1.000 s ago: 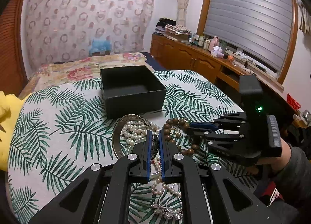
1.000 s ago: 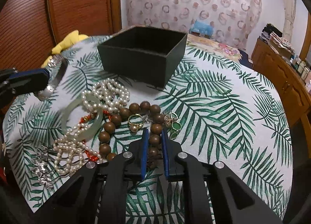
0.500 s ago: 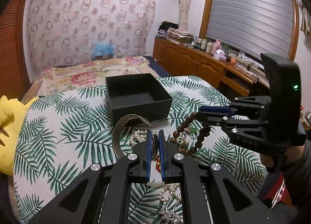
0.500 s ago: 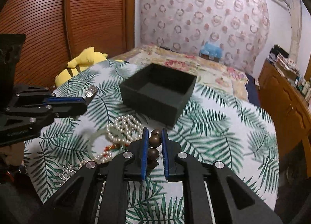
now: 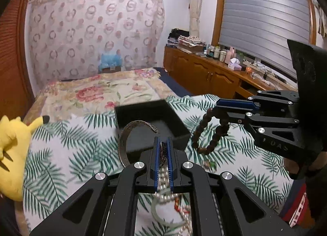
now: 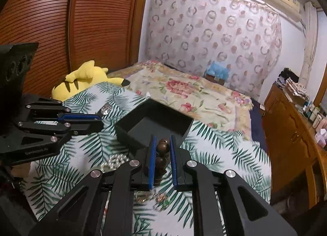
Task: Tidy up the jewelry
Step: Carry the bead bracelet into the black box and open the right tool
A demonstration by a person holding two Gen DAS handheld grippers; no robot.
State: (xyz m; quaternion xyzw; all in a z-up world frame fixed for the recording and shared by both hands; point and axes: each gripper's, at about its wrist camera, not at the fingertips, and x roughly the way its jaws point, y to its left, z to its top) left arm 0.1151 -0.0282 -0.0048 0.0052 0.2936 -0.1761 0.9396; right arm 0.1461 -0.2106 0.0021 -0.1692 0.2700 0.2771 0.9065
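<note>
Both bracelets lifted; pearls (image 5: 163, 176) show left-wrist only.

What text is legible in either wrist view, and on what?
"UAS": raised letters, partly cut off, on the black body of the right claw, seen in the left wrist view.
Pale printed line on the black body of the left claw, seen in the right wrist view: too blurred to read.
Bottles on the brown wooden cabinet: labels too small to read.

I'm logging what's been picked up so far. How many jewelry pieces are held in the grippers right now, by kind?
Silver bangle: 1, in the left gripper
Wooden bead bracelet: 1, in the right gripper
Total: 2
</note>
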